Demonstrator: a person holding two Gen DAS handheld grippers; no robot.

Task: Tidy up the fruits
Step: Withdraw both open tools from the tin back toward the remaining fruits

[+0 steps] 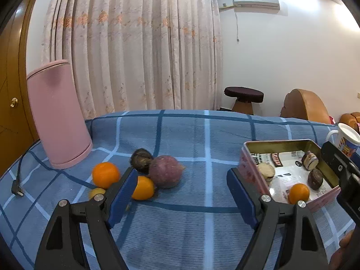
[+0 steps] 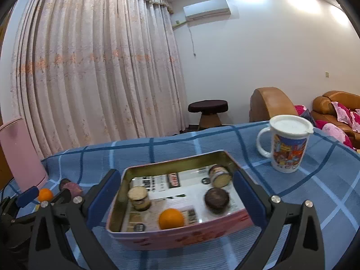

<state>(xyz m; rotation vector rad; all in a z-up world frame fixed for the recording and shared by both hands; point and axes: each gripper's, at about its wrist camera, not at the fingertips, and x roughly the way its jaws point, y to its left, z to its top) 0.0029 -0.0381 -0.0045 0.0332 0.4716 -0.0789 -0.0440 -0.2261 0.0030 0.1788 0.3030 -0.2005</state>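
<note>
On the blue checked cloth lies a heap of fruit: two oranges (image 1: 105, 175) (image 1: 144, 189), a purple fruit (image 1: 165, 172), a dark round one (image 1: 141, 160) and a small yellow one (image 1: 96, 193). My left gripper (image 1: 182, 194) is open and empty, and its left pad partly hides the heap. To the right stands a pink tin (image 2: 180, 239), paper-lined, with an orange (image 2: 171, 218), a blurred dark fruit (image 2: 217, 200) and two brown round pieces inside. My right gripper (image 2: 176, 199) is open, hovers just short of the tin and frames it. Its finger (image 1: 342, 171) shows beside the tin.
A tall pink cylinder (image 1: 58, 112) stands at the back left, with a black cable (image 1: 18, 180) beside it. A lidded white mug (image 2: 285, 144) stands right of the tin. Beyond the table's far edge are curtains, a stool and sofas. A hand (image 1: 346, 243) shows at the lower right.
</note>
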